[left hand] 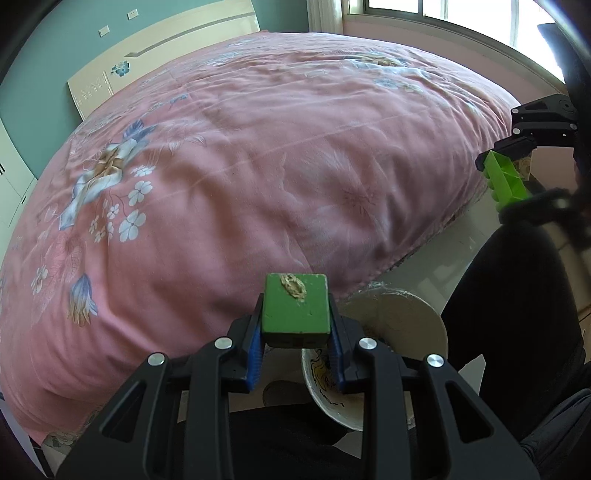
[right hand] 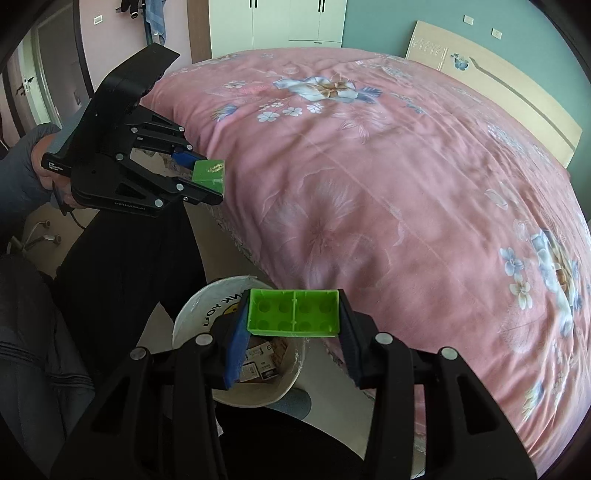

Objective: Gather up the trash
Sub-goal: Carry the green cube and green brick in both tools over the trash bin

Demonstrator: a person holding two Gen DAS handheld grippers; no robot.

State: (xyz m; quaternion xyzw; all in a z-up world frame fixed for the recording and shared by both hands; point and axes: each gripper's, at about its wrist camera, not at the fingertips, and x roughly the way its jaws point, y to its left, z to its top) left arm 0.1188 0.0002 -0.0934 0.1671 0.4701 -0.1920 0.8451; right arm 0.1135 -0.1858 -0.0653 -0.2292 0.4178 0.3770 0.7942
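My left gripper point(left hand: 295, 328) is shut on a dark green block point(left hand: 294, 308) with a beige smear on top, held at the bed's edge above a white trash bin point(left hand: 406, 325). It also shows in the right wrist view point(right hand: 203, 177), with the block point(right hand: 208, 172). My right gripper point(right hand: 293, 317) is shut on a bright green hollow brick point(right hand: 293, 313), open underside facing me, held over the trash bin point(right hand: 192, 314), which holds small cartons. In the left wrist view the right gripper point(left hand: 517, 155) with the brick point(left hand: 506, 181) is at the far right.
A bed with a pink floral quilt point(left hand: 240, 166) fills both views, with a cream headboard point(left hand: 155, 55) behind. A window point(left hand: 443, 14) is at the back right. White wardrobes point(right hand: 277, 22) stand beyond the bed. The person's dark-trousered legs point(right hand: 122, 258) are beside the bin.
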